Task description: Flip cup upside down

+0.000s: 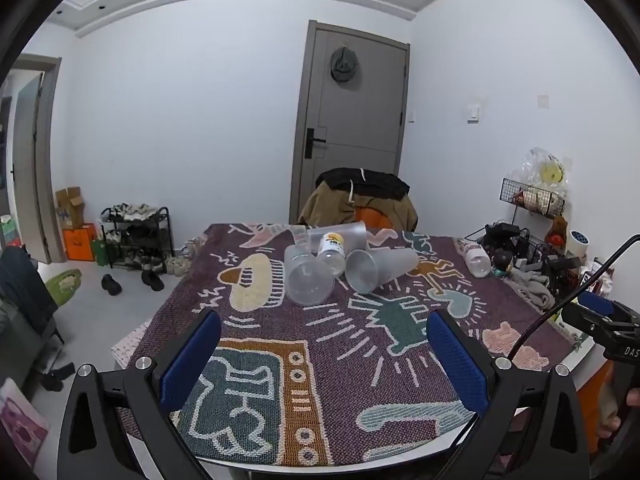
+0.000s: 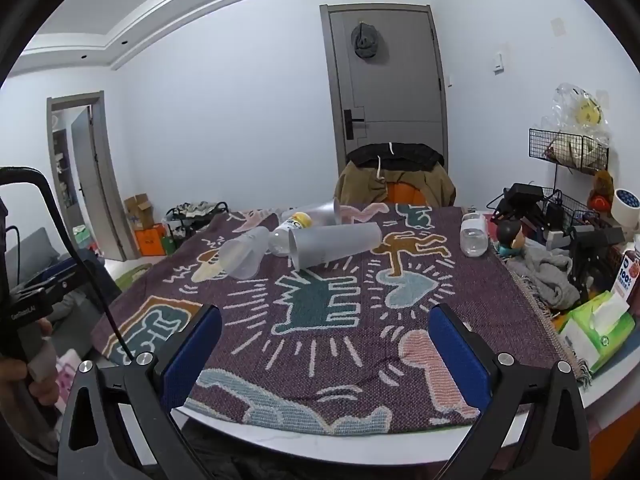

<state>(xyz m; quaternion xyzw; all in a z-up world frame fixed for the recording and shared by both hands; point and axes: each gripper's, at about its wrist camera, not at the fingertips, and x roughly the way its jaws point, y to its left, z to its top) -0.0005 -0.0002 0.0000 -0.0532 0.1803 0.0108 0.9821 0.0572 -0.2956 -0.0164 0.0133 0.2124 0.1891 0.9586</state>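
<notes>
Legible writing is scarce: "100%" shows on a white carton (image 2: 625, 276) at the table's right edge, and the letters "DAS" sit on the other gripper's body at the right rim of the left wrist view. The small bottle (image 2: 289, 232) with a yellow cap carries a label too blurred to read.

Three frosted plastic cups lie on their sides mid-table on the patterned cloth (image 1: 360, 360): the left cup (image 1: 307, 276), the right cup (image 1: 376, 269) beside it, and a rear cup (image 1: 340, 234) partly hidden behind the bottle (its rim cannot be made out).

The left gripper (image 1: 324, 356) and right gripper (image 2: 326, 354) both hang wide apart with nothing between the blue pads, well short of the cups.

A clear bottle (image 2: 474, 236) lies near the cluttered right edge.
</notes>
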